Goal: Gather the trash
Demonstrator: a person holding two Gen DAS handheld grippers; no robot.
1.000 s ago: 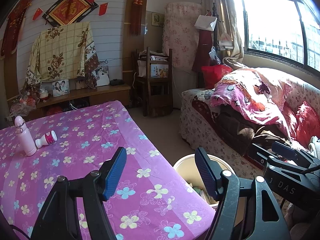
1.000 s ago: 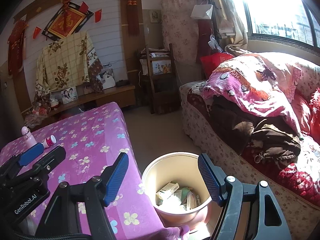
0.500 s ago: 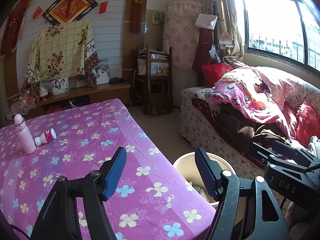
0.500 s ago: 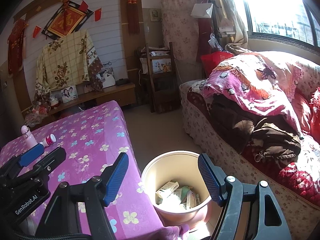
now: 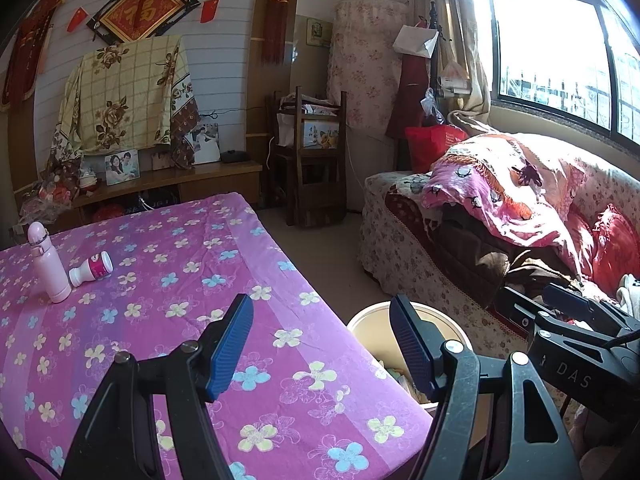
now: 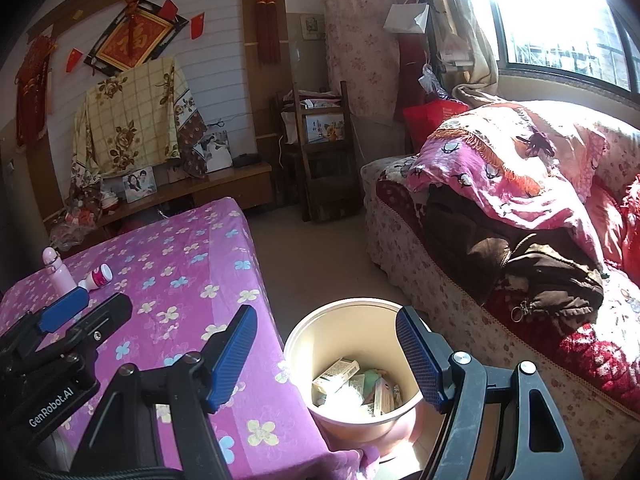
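A cream trash bucket (image 6: 304, 344) stands on the floor by the table's right edge, holding several cartons and papers (image 6: 356, 384); its rim shows in the left wrist view (image 5: 368, 320). A small white bottle with a pink label (image 5: 91, 269) lies on the purple flowered tablecloth (image 5: 192, 280), next to an upright pink flask (image 5: 47, 264); both show in the right wrist view, bottle (image 6: 97, 276) and flask (image 6: 58, 268). My left gripper (image 5: 322, 344) is open and empty over the table's near right corner. My right gripper (image 6: 326, 354) is open and empty above the bucket.
A sofa (image 5: 400, 248) heaped with blankets and clothes runs along the right under the window. A wooden chair (image 5: 316, 160) and a low cabinet with photos (image 5: 168, 180) stand at the far wall. Bare floor (image 6: 316, 256) lies between table and sofa.
The left wrist view has drifted slightly, so the table reaches a little further. Both grippers stay open and nothing was picked up or dropped.
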